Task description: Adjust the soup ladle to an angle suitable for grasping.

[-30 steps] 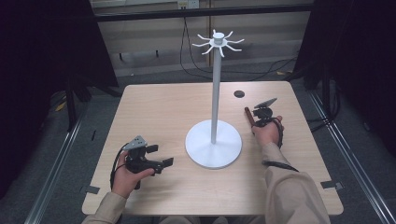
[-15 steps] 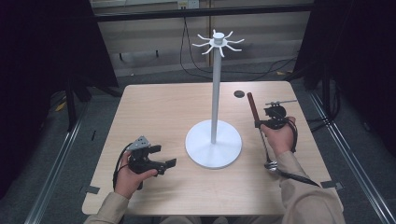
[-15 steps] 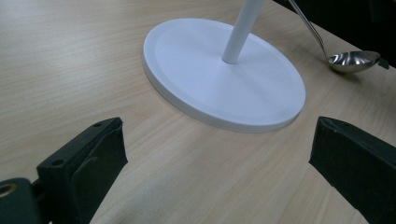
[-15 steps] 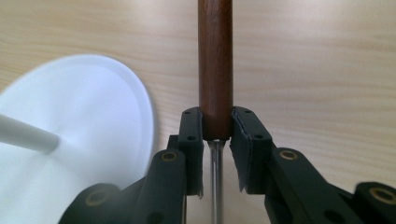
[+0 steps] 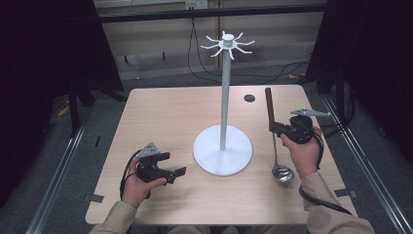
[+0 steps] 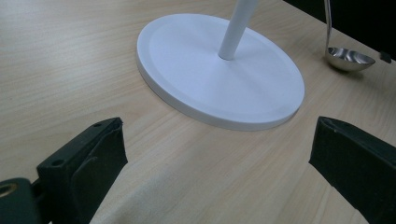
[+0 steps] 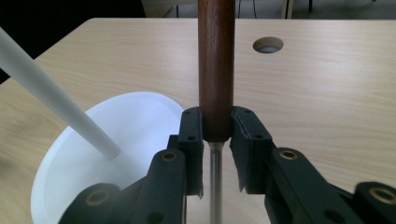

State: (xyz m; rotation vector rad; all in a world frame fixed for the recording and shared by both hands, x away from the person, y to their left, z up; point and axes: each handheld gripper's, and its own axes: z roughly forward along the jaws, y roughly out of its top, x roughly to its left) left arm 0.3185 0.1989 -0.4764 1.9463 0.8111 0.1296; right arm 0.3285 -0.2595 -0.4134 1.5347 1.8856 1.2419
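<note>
Work in hand: hanging a steel ladle with a dark wooden handle [image 5: 269,106] on the tall white stand with a round base and a crown of hooks [image 5: 223,146].

Right gripper [image 5: 278,129]: its black jaws are clamped on the lower end of the wooden handle, just above the bare metal shank, as the right gripper view shows [image 7: 215,122].

Ladle position: upright, handle pointing to 12 o'clock; in the high view its bowl [image 5: 283,173] hangs at 6 o'clock of the gripper, close over the light wooden table [image 5: 165,117]. Whether the bowl touches the tabletop cannot be told.

Ladle relative to stand: at 3 o'clock of the pole, beside the base and apart from it.

Left gripper [image 5: 176,173]: jaws spread wide with nothing between them, low over the table at 8 o'clock of the base; the left gripper view shows the base [image 6: 219,70] ahead.

Done: the ladle is gripped and stood upright.

Left: judged from these pictures, raising it to the hooks [image 5: 228,45] and catching the handle's end on one; the handle top sits well below the crown.

Hard to make out: any hanging hole or loop at the handle's tip, since the right gripper view cuts the top off and the high view is too small to tell.

Also on table: a small dark round hole [image 5: 249,98] at 1 o'clock of the base.
</note>
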